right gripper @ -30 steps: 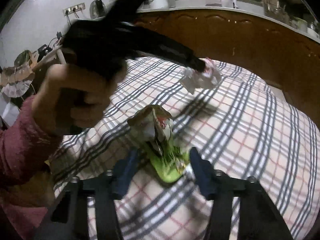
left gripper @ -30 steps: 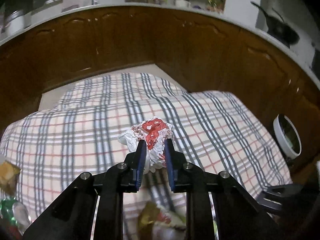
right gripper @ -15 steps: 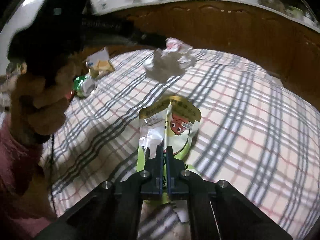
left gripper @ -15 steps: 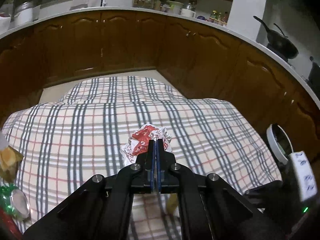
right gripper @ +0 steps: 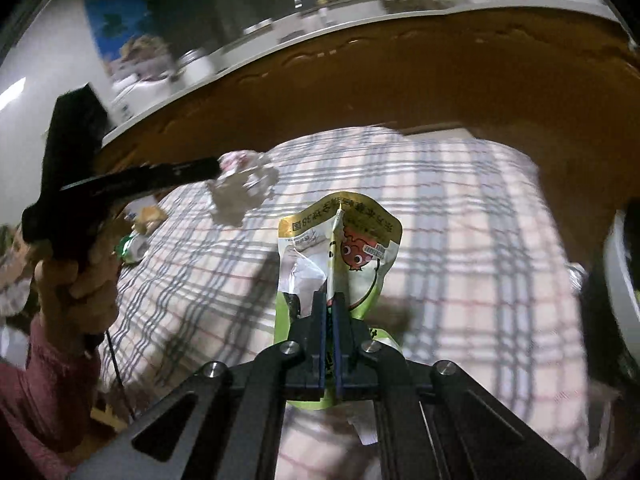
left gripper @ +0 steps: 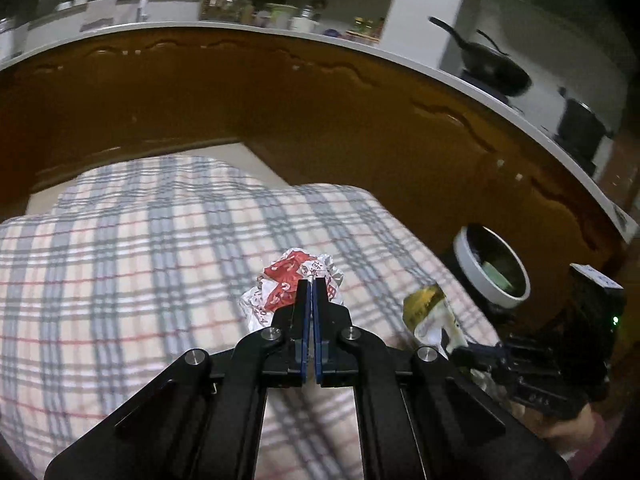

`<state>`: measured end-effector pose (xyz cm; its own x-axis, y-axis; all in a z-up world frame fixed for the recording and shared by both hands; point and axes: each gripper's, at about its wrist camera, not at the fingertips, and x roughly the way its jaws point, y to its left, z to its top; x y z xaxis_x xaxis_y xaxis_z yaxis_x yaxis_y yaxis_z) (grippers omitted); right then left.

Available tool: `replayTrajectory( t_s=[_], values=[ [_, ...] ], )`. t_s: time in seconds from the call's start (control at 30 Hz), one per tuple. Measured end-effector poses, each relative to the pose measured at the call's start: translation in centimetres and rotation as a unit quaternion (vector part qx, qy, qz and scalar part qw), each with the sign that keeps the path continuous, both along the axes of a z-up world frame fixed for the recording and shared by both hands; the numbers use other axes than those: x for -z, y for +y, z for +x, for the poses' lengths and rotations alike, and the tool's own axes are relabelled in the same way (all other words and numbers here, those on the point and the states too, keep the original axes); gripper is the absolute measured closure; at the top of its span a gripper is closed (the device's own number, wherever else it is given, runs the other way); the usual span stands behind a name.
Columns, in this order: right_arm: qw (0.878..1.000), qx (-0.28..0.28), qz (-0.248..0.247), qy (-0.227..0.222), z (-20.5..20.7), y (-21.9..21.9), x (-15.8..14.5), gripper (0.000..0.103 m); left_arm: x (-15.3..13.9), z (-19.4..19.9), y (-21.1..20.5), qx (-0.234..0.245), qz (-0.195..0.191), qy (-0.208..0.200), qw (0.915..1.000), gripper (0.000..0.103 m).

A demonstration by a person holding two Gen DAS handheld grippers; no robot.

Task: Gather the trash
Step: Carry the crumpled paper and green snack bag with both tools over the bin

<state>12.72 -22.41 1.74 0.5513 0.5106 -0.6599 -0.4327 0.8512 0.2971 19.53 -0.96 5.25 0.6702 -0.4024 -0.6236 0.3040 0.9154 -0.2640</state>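
We hold two pieces of trash, both raised over the plaid tablecloth [left gripper: 120,272]. The crumpled red-and-white wrapper [left gripper: 294,286] is pinched at its near edge by the left gripper [left gripper: 311,286], whose fingers are pressed together on the paper. The flat green-and-yellow snack pouch [right gripper: 340,248] stands upright in the right gripper [right gripper: 329,300], whose fingers clamp its lower middle along the back seam. In the right wrist view, the left gripper reaches in from the left with the wrapper at its tip, gripped by a hand [right gripper: 76,284] in a dark red sleeve [right gripper: 36,404]. A white bin [left gripper: 490,266] sits beyond the table's right edge, below the brown cabinets [left gripper: 280,100]. More litter [right gripper: 134,246] lies at the cloth's far left.
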Motion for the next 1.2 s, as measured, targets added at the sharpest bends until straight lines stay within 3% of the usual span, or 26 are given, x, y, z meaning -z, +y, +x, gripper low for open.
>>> replayTrajectory(
  t_s=[0.5,1.2],
  values=[
    [0.991,0.131,0.027,-0.019,-2.6,-11.4,-1.4,0.101,-0.3,-0.8,-11.1,0.095,-0.001,0.003,0.9955,0.103],
    [0.969,0.239,0.048,-0.036,-2.2,-20.9,-2.2,0.101,-1.6,0.8,-20.4,0.152,-0.018,-0.006,0.9881,0.102]
  ],
)
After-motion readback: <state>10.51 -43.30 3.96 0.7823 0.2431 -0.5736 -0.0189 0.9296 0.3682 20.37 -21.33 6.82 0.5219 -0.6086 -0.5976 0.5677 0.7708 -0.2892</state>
